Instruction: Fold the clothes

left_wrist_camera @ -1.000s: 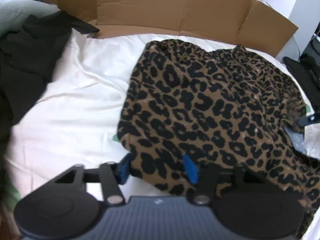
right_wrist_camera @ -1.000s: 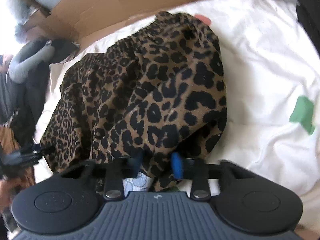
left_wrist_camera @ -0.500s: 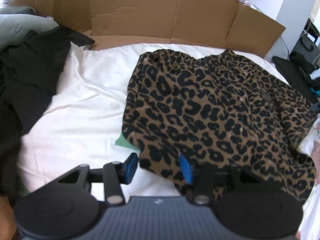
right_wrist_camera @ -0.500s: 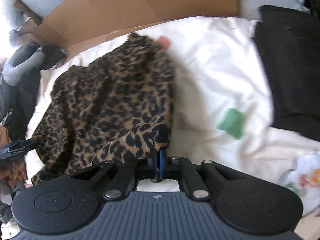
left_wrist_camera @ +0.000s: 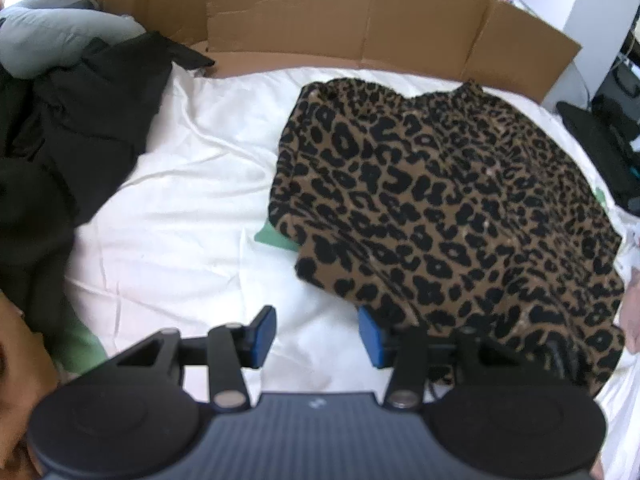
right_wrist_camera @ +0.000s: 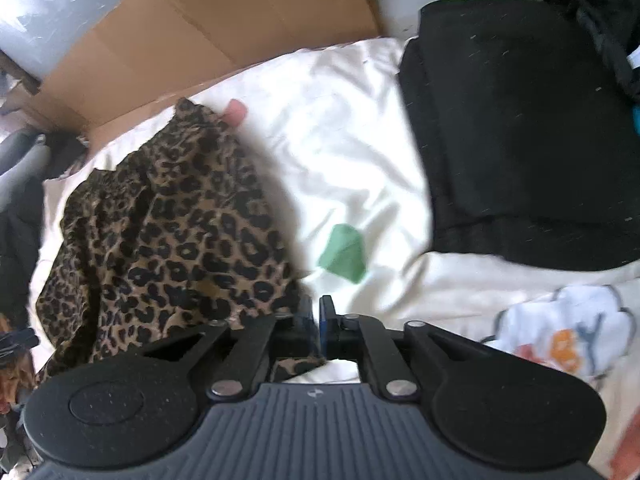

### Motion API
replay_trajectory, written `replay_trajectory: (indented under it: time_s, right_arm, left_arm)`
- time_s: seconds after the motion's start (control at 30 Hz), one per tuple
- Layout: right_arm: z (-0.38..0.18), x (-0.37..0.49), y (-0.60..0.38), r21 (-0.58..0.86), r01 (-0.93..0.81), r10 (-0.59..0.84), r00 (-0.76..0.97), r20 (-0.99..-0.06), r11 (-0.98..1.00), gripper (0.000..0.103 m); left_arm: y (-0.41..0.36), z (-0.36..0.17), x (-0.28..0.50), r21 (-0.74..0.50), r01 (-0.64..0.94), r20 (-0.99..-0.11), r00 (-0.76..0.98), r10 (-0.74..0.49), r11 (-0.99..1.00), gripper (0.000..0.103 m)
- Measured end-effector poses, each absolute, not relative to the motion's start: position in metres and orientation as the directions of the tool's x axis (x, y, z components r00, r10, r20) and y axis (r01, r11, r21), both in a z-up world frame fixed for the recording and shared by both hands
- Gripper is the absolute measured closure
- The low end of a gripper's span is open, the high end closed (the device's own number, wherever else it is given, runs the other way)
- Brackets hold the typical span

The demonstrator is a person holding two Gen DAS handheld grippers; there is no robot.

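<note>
A leopard-print garment (left_wrist_camera: 440, 208) lies spread on the white sheet (left_wrist_camera: 180, 220), its near corner bunched up beside my left gripper's right finger. My left gripper (left_wrist_camera: 316, 334) is open, with only bare sheet between its blue pads. In the right wrist view the same garment (right_wrist_camera: 172, 240) lies left of my right gripper (right_wrist_camera: 317, 318). Its edge runs under the left finger. That gripper's jaws are opening, with a thin gap between the pads and no cloth showing in it.
A cardboard wall (left_wrist_camera: 320, 12) stands along the far edge of the bed. Dark clothes (left_wrist_camera: 60, 128) are piled at the left and a folded black garment (right_wrist_camera: 520, 120) lies at the right. A green patch (right_wrist_camera: 344, 252) and a printed white cloth (right_wrist_camera: 568, 328) lie on the sheet.
My right gripper pulled the garment's edge to the right while shut on it, then its jaws parted slightly. My left gripper drew back, so the garment's corner no longer sits between its fingers.
</note>
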State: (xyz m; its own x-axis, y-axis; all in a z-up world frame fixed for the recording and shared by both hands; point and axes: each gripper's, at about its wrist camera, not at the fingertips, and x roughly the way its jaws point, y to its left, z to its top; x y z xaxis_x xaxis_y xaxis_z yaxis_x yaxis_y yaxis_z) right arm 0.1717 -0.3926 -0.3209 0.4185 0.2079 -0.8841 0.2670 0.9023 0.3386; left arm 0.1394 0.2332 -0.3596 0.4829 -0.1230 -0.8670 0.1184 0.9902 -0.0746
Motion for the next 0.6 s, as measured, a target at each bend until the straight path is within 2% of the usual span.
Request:
replay_trajectory:
  time_s: [0.03,0.1,0.3,0.37,0.4,0.43,0.6]
  right_arm:
    - [-0.325,0.172,-0.39,0.335,0.258,0.21,0.414,-0.886,0.906,0.074]
    - [-0.334,0.172,-0.38,0.329,0.239,0.212,0.41,-0.887,0.914,0.059]
    - [-0.368,0.174,-0.365,0.315,0.201,0.234,0.345,-0.909,0.927,0.059]
    - [-0.372,0.178,-0.359,0.313,0.159,0.246,0.338,-0.908,0.936,0.066]
    - [-0.374,0.18,-0.359,0.318,0.157,0.254,0.33,-0.909,0.935,0.089]
    - [-0.374,0.182,-0.359,0.318,0.159,0.256,0.321,-0.912,0.935,0.1]
    - [-0.359,0.183,-0.358,0.26,0.127,0.205,0.339,-0.918,0.957,0.101]
  left_arm:
    - [0.234,-0.362,0.141,-0.07,0.119,-0.87,0.479,-0.119,0.99,0.055]
    - [0.236,-0.367,0.146,-0.056,0.12,-0.877,0.469,-0.107,0.991,0.055]
    - [0.236,-0.382,0.163,-0.045,0.146,-0.888,0.447,-0.106,0.988,0.054]
    - [0.232,-0.385,0.169,-0.042,0.17,-0.887,0.447,-0.115,0.985,0.053]
    - [0.23,-0.386,0.172,-0.035,0.182,-0.888,0.446,-0.114,0.983,0.053]
    - [0.227,-0.386,0.176,-0.037,0.191,-0.885,0.45,-0.121,0.981,0.053]
    - [0.215,-0.379,0.19,-0.063,0.235,-0.859,0.483,-0.173,0.97,0.05]
